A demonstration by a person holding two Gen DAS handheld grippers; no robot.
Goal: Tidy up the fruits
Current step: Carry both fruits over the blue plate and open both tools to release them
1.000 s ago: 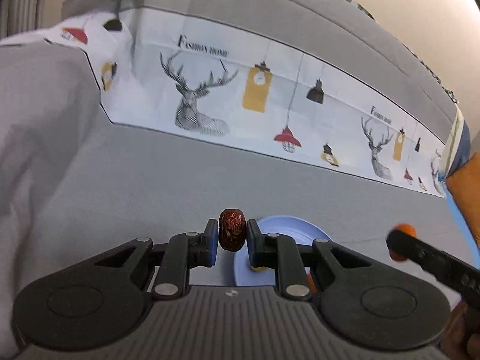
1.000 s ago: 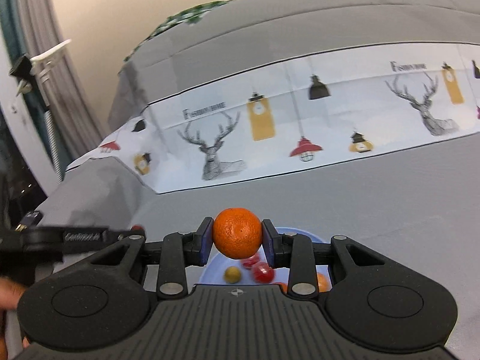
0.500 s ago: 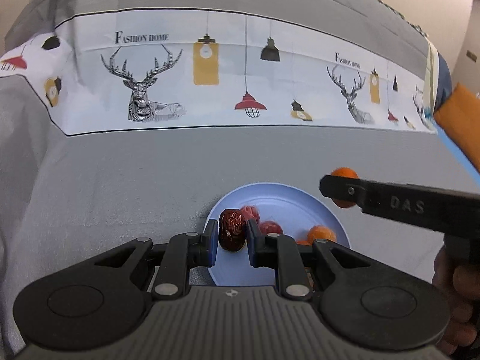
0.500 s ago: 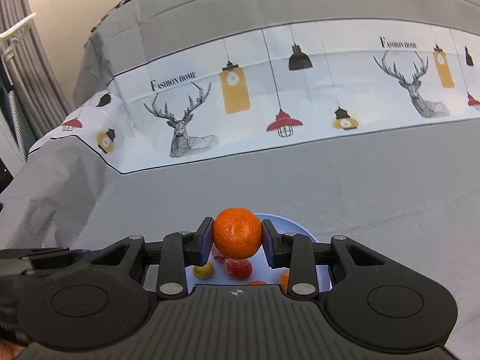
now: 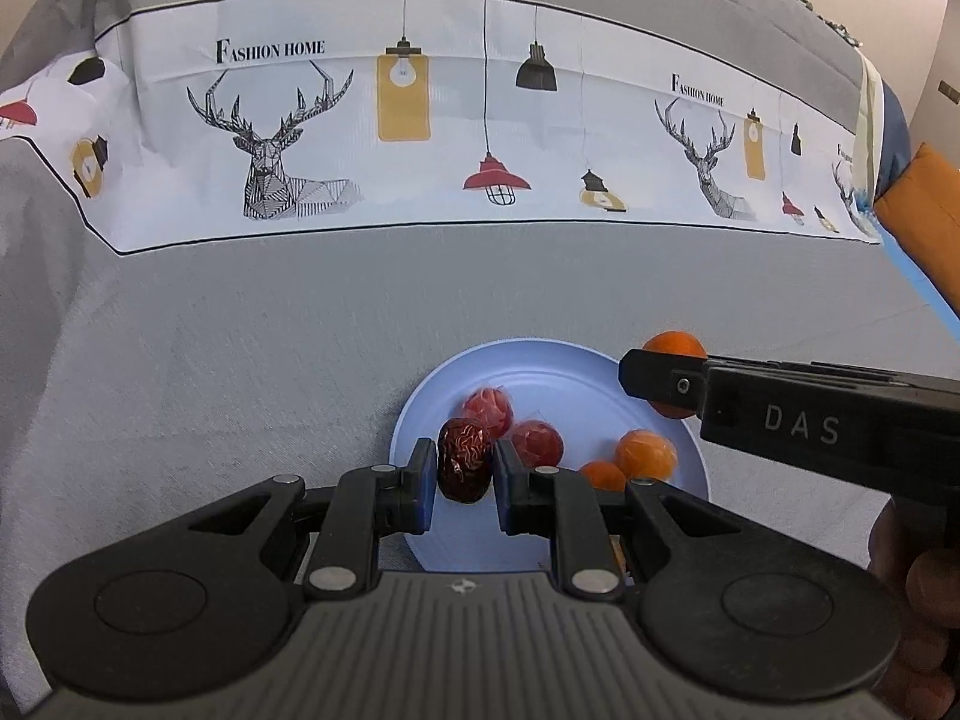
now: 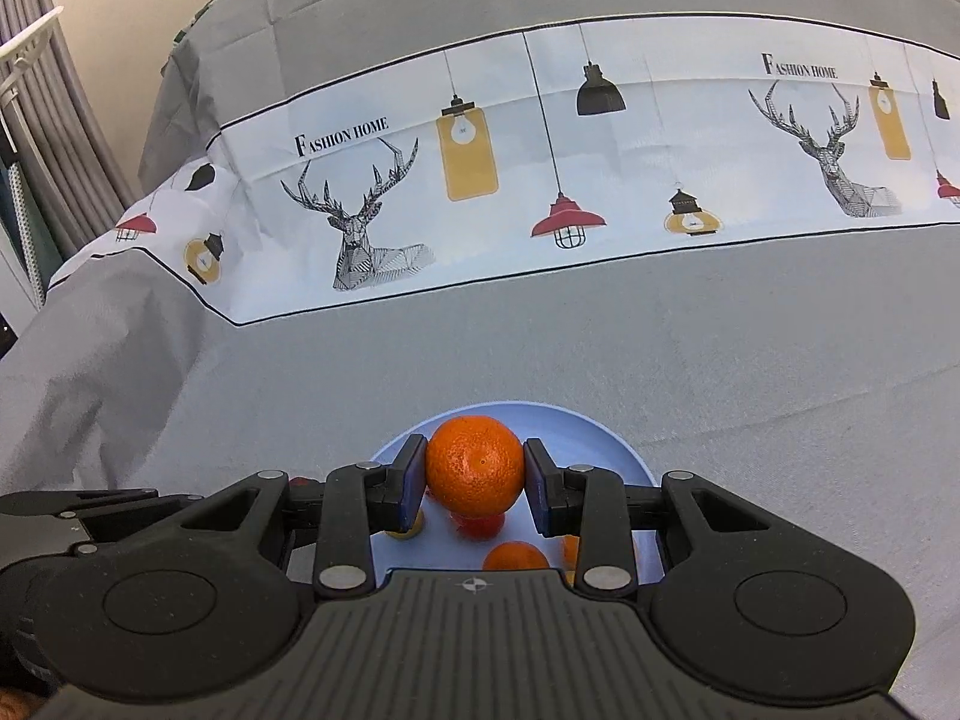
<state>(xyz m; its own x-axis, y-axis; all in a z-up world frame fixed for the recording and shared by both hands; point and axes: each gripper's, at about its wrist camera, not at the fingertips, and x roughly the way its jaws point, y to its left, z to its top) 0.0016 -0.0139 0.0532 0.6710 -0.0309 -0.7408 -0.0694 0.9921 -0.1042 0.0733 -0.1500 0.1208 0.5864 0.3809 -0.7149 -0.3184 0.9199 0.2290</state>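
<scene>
My left gripper point(image 5: 461, 474) is shut on a wrinkled dark red date point(image 5: 463, 459) and holds it over the near left part of a light blue plate point(image 5: 564, 372). Two wrapped red fruits point(image 5: 489, 411) and two small oranges point(image 5: 647, 453) lie on the plate. My right gripper point(image 6: 474, 480) is shut on a round orange point(image 6: 475, 465) above the same plate point(image 6: 591, 432). In the left wrist view the right gripper's finger point(image 5: 666, 375) reaches in from the right, with the orange point(image 5: 675, 343) showing behind it.
The plate rests on a grey cloth point(image 5: 240, 330) with a white printed band of deer and lamps point(image 5: 420, 138) farther back. An orange cushion point(image 5: 927, 210) is at the far right. Curtains point(image 6: 36, 120) hang at the far left in the right wrist view.
Both grippers have moved in over the blue plate and tilted down, so more of the plate and its fruit shows. Each still holds its fruit.
</scene>
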